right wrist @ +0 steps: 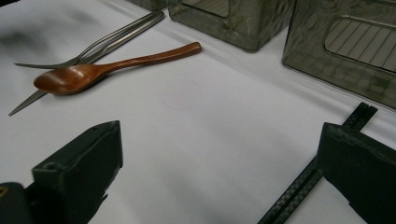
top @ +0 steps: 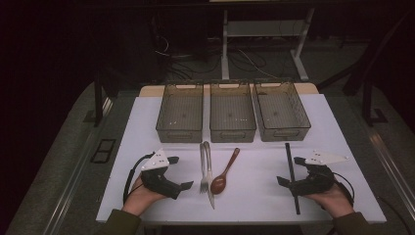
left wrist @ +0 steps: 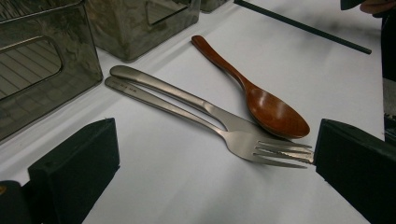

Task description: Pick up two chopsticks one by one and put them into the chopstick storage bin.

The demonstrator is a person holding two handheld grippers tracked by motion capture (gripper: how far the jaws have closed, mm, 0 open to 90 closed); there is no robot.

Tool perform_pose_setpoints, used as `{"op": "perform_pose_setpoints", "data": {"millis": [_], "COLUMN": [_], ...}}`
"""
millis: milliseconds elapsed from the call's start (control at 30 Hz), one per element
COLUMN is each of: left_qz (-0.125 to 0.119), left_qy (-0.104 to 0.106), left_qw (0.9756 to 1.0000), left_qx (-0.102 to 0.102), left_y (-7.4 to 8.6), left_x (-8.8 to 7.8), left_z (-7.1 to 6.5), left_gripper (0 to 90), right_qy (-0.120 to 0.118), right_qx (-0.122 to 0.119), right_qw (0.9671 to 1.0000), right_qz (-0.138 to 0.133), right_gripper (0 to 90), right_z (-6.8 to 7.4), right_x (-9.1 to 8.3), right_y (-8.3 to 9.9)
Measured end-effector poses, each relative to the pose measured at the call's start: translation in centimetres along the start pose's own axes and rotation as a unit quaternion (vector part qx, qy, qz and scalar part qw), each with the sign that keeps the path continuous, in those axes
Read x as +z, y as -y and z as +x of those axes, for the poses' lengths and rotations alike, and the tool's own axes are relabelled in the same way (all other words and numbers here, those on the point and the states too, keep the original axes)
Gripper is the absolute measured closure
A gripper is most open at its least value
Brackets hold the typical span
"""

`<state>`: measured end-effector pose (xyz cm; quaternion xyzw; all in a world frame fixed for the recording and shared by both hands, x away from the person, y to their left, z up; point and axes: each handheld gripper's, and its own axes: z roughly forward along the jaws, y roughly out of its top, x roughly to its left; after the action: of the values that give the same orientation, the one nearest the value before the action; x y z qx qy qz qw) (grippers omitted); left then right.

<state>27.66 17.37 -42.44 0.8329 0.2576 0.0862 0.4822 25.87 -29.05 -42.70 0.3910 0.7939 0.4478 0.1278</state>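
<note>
Cutlery waiting before three bins

Cutlery lies loose at the counter's middle, and I judge the sorting has not begun: the three smoky translucent plastic bins (top: 232, 119) at twelve o'clock look empty. The left gripper (top: 183, 186) rests at eight o'clock with its jaws spread wide and nothing between them, aimed at the stainless steel fork (left wrist: 219, 128). The right gripper (top: 283, 181) sits at four o'clock, jaws likewise apart and holding nothing, just beside the long black carbon-weave rod (top: 291, 176).

The fork lies flat with its tines toward six o'clock; a slim stainless steel knife (top: 209, 176) lies against it, the handles touching near the bins. A glossy reddish-brown wooden spoon (left wrist: 261, 100) slants toward one o'clock, bowl up, its bowl touching the knife.

Likely next: the left gripper closes in on the fork's handle. That calls for a low approach and care, since the fork lies flush on the white counter (top: 254, 196) and tight against the knife.
</note>
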Motion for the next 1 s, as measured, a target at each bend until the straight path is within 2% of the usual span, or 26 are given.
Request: {"op": "perform_pose_setpoints", "data": {"millis": [333, 500, 767, 800, 833, 933, 967, 1000], "left_qz": [-0.003, 0.0, -0.003, -0.002, -0.002, -0.002, -0.002, -0.001], "left_qy": [0.001, 0.001, 0.003, 0.003, 0.003, 0.003, 0.003, 0.003], "left_qw": [1.0, 1.0, 1.0, 1.0, 1.0, 1.0, 1.0, 1.0], "left_qx": [-0.003, -0.002, -0.003, -0.002, -0.003, -0.006, -0.006, -0.006], "left_y": [0.2, 0.3, 0.3, 0.2, 0.2, 0.3, 0.3, 0.3], "left_x": [0.0, 0.0, 0.1, 0.1, 0.1, 0.3, 0.3, 0.3], "left_z": [-0.1, -0.2, 0.0, 0.0, -0.1, -0.1, -0.1, -0.1], "left_gripper": [0.0, 0.0, 0.0, 0.0, 0.0, 0.0, 0.0, 0.0], "right_qy": [0.005, 0.019, 0.047, 0.051, 0.054, 0.068, 0.071, 0.075], "right_qx": [0.009, 0.008, 0.028, 0.029, 0.028, 0.028, 0.028, 0.029], "right_qw": [0.9999, 0.9998, 0.9985, 0.9983, 0.9981, 0.9972, 0.9969, 0.9967], "right_qz": [-0.005, -0.007, -0.003, 0.0, 0.004, 0.012, 0.015, 0.013], "right_gripper": [0.2, 0.2, 0.3, 0.7, 5.4, 7.8, 13.3, 14.2], "right_z": [-0.3, -0.3, -1.5, -1.6, -1.8, -2.2, -2.4, -2.5], "right_x": [0.1, 0.1, 1.2, 1.4, 1.5, 1.8, 1.8, 1.9], "right_y": [0.0, -0.3, -1.0, -1.1, -1.2, -1.6, -1.7, -1.8]}}
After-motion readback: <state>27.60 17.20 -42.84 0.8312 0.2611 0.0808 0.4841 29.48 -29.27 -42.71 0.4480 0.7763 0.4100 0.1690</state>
